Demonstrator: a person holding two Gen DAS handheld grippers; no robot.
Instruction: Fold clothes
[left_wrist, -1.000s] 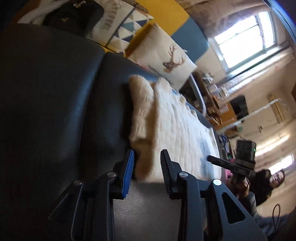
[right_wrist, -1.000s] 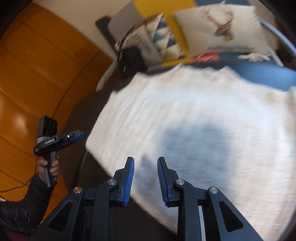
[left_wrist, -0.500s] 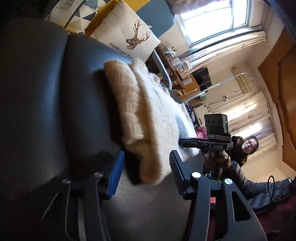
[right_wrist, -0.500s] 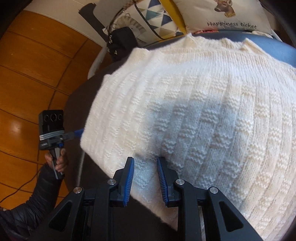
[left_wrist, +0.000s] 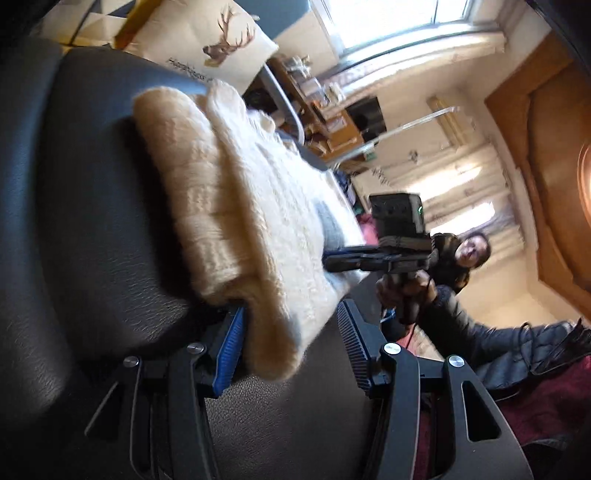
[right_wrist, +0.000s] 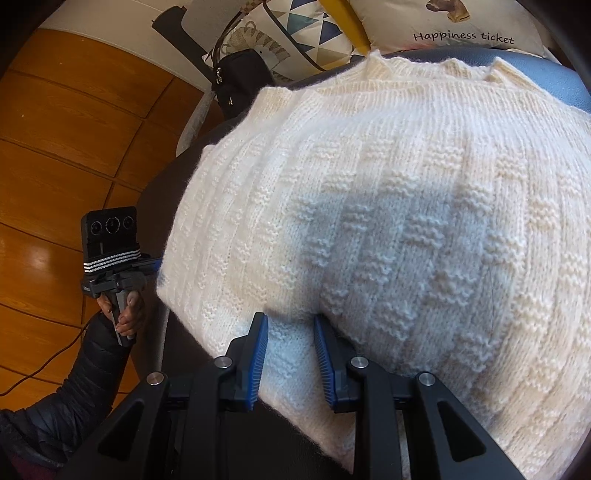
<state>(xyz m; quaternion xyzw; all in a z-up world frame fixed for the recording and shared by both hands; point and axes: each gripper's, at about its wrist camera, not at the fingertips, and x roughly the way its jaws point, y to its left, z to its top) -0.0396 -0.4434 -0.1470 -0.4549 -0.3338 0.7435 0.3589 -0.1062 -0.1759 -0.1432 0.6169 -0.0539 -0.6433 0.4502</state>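
Lying folded on dark sofa seat (left_wrist: 110, 229): cream knit sweater (right_wrist: 388, 206) | left tongs (left_wrist: 288, 343) spread wide, straddling its near corner edge, apparently not gripping | right tongs (right_wrist: 290, 354) partly open over hem edge, nothing held | bare seat left of sweater

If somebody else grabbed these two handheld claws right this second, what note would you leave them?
Left claw: open, jaws on either side of the near corner of the cream knitted sweater, not closed on it.
Right claw: open, jaws astride the sweater's near edge, nothing gripped yet.
Sweater: lying on the dark leather sofa, one side already folded in so the edge shows doubled layers. Deer cushion sits behind it.
Done: at least one fold.
Left: probably close both claws on the near edge and fold it over toward the cushions, then tidy.
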